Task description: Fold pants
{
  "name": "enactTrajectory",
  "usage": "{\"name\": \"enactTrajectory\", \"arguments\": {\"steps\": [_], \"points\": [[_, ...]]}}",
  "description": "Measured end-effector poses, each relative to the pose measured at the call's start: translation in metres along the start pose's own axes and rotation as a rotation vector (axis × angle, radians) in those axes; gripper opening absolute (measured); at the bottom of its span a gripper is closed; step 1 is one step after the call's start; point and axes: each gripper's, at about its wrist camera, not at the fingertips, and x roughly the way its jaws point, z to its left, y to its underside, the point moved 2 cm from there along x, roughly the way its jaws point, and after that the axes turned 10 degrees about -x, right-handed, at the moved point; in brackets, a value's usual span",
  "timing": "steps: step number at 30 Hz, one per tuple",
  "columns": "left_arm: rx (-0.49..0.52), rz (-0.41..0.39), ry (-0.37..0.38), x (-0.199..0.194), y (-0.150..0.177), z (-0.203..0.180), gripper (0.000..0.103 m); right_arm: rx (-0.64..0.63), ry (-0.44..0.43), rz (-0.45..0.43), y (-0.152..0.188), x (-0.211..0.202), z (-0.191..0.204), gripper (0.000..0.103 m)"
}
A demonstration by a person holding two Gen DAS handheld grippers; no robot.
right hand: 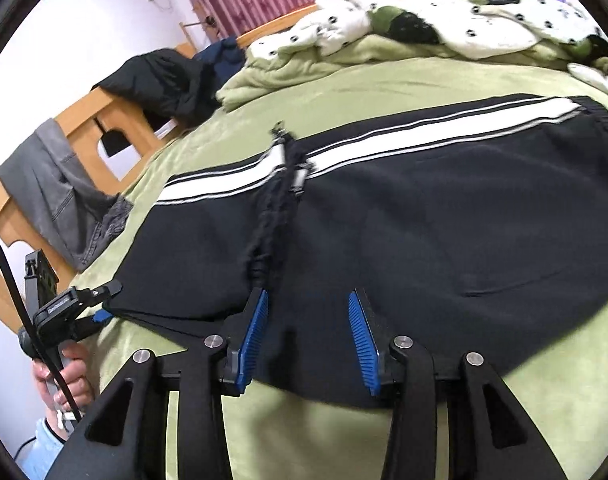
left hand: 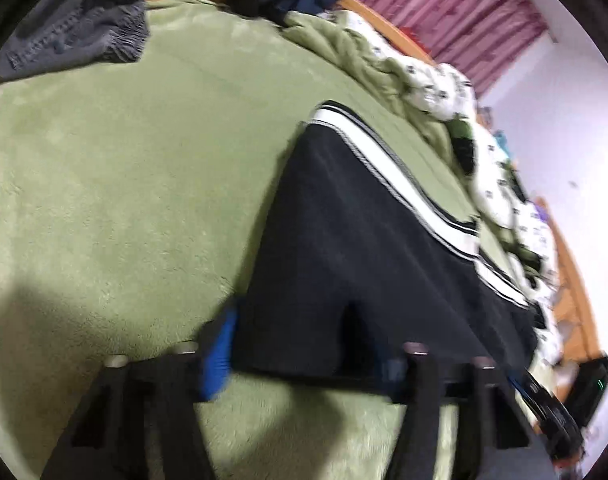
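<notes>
While the pants [right hand: 383, 208] are lying mostly flat on the green bed [right hand: 403, 80], black with a white side stripe and a folded seam across the middle, I'd say the risk now is the fold getting dragged crooked. The left gripper [right hand: 104, 300] looks like it's pinching the pants' near left corner, though the left wrist view is too blurry to be sure of the bite. If that corner gets pulled while the right side is loose, the layers could slide on the fuzzy blanket and bunch up at the seam.

The right gripper [right hand: 307, 336] hovers over the near edge of the pants, angled down toward them, jaws spread with the blue pads clear of the cloth, so it's holding nothing. A hand [right hand: 66, 376] wraps the left gripper's handle, just off the bed's edge left of the pants, with a cable running past it. Grey jeans [right hand: 60, 192] hang over the bed's wooden frame [right hand: 84, 120], well apart from the pants.
</notes>
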Motion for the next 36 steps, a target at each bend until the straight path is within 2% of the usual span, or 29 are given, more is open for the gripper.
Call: {"name": "enactTrajectory", "arguments": {"steps": [2,3,4,6,9,13,16,18,21,22,24,25,26,27,28,29,30,31,33,36], "points": [[-0.029,-0.01,-0.022,-0.004,-0.003,-0.009,0.025,-0.005,0.036,-0.003,0.003,-0.007,-0.01,0.042],[0.004,-0.032,-0.049,-0.01,-0.003,-0.022,0.019,-0.014,0.061,-0.004,0.005,-0.011,-0.015,0.042],[0.062,-0.064,-0.073,-0.017,-0.001,-0.035,0.018,-0.023,0.077,-0.008,0.008,-0.017,-0.021,0.042],[0.244,-0.163,-0.119,-0.037,0.01,-0.085,0.015,-0.024,0.086,-0.028,0.012,-0.03,-0.035,0.042],[0.427,-0.195,-0.074,-0.05,0.033,-0.162,0.014,-0.001,0.098,-0.052,0.016,-0.048,-0.057,0.042],[0.565,-0.155,0.018,-0.041,0.068,-0.248,0.013,0.081,0.112,-0.099,0.019,-0.072,-0.09,0.042],[0.671,-0.066,0.099,-0.015,0.109,-0.308,0.013,0.095,0.164,-0.122,0.021,-0.09,-0.109,0.042],[0.731,-0.009,0.129,0.005,0.14,-0.332,0.012,0.096,0.204,-0.128,0.023,-0.1,-0.118,0.042],[0.744,0.102,0.139,0.045,0.176,-0.345,0.012,0.115,0.248,-0.116,0.027,-0.113,-0.135,0.042],[0.742,0.134,0.138,0.053,0.182,-0.346,0.013,0.12,0.254,-0.111,0.027,-0.117,-0.14,0.042],[0.705,0.252,0.123,0.076,0.192,-0.342,0.013,0.12,0.26,-0.101,0.027,-0.12,-0.146,0.042],[0.698,0.271,0.124,0.076,0.193,-0.338,0.013,0.113,0.261,-0.097,0.025,-0.121,-0.147,0.042],[0.69,0.289,0.151,0.07,0.191,-0.334,0.018,0.106,0.26,-0.096,0.023,-0.121,-0.147,0.042],[0.679,0.304,0.211,0.057,0.187,-0.329,0.028,0.095,0.255,-0.098,0.021,-0.121,-0.147,0.042],[0.671,0.313,0.253,0.052,0.181,-0.33,0.033,0.087,0.246,-0.101,0.019,-0.118,-0.145,0.042],[0.663,0.296,0.319,0.03,0.173,-0.322,0.047,0.08,0.231,-0.105,0.015,-0.113,-0.141,0.043],[0.664,0.247,0.339,0.012,0.166,-0.313,0.067,0.074,0.208,-0.109,0.009,-0.105,-0.136,0.045],[0.668,0.199,0.337,0.003,0.163,-0.312,0.073,0.073,0.189,-0.111,0.006,-0.099,-0.132,0.045],[0.67,0.063,0.295,-0.029,0.146,-0.283,0.075,0.079,0.131,-0.116,-0.003,-0.082,-0.123,0.046],[0.632,0.025,0.162,-0.036,0.131,-0.242,0.076,0.113,0.049,-0.104,-0.014,-0.049,-0.111,0.051]]}}
